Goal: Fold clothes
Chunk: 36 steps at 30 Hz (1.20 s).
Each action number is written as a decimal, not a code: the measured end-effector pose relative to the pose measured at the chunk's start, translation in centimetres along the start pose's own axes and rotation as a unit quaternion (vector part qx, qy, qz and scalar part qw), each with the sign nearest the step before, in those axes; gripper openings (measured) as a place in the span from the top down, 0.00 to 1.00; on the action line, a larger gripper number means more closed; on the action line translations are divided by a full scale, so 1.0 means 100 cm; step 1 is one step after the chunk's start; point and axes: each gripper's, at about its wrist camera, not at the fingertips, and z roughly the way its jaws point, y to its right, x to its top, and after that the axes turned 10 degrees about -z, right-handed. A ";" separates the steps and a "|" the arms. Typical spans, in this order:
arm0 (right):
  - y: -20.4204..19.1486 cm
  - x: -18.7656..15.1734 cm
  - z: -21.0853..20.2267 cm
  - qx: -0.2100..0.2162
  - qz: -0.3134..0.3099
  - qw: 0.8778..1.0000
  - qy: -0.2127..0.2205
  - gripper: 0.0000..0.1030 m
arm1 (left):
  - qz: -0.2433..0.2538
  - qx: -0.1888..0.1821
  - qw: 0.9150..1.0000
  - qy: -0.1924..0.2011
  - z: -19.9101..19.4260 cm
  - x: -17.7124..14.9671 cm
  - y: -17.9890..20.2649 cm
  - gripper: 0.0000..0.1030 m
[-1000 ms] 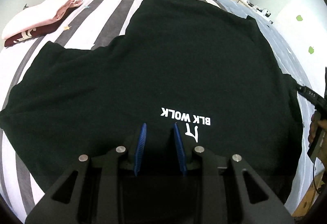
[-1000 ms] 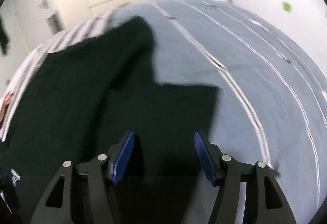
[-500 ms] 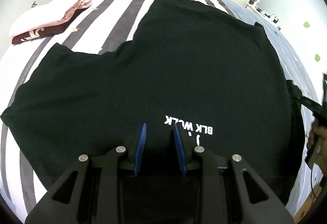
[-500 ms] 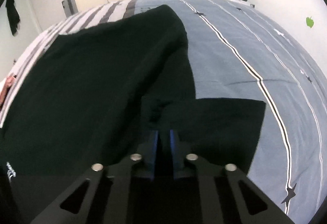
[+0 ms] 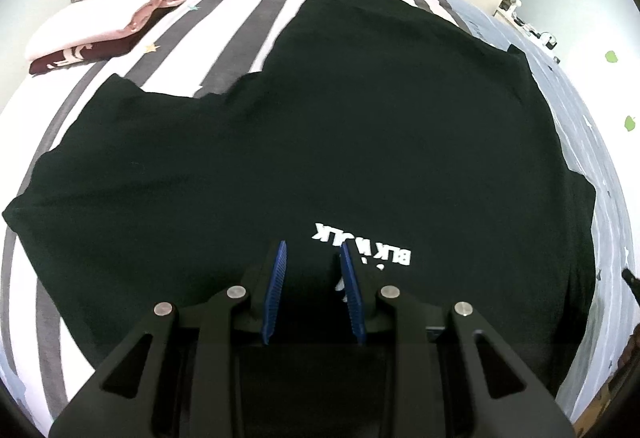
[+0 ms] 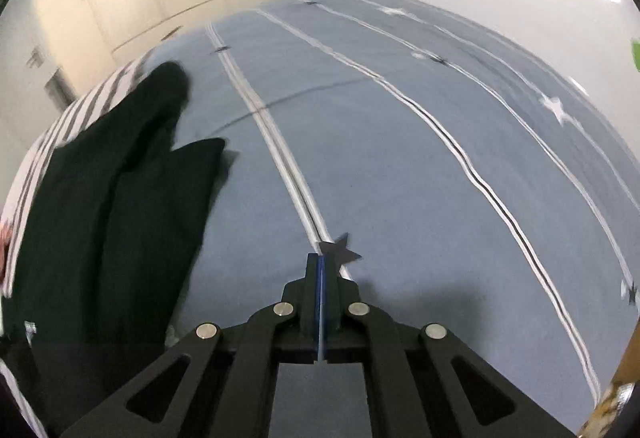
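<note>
plainly, the black t-shirt [image 5: 360, 142] lay spread across the bed [image 5: 248, 10], one sleeve folded in near the blue side. the left gripper [image 5: 312, 278] hung partly spread over its print, pinching nothing; the right gripper [image 6: 321, 278] was pressed together, empty. that sleeve might slip back (nothing pinned it). no containers were in sight.
</note>
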 end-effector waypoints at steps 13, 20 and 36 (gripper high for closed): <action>-0.159 0.049 0.062 0.098 -0.120 0.988 0.024 0.66 | 0.024 -0.018 0.999 0.024 0.001 0.003 0.027 0.59; -0.187 0.060 0.100 0.079 -0.127 0.989 -0.012 0.66 | 0.033 -0.025 0.998 0.036 -0.005 0.005 0.031 0.58; -0.052 0.021 0.015 0.023 -0.021 0.999 0.028 0.98 | 0.023 -0.022 0.999 0.036 -0.019 -0.002 0.019 0.58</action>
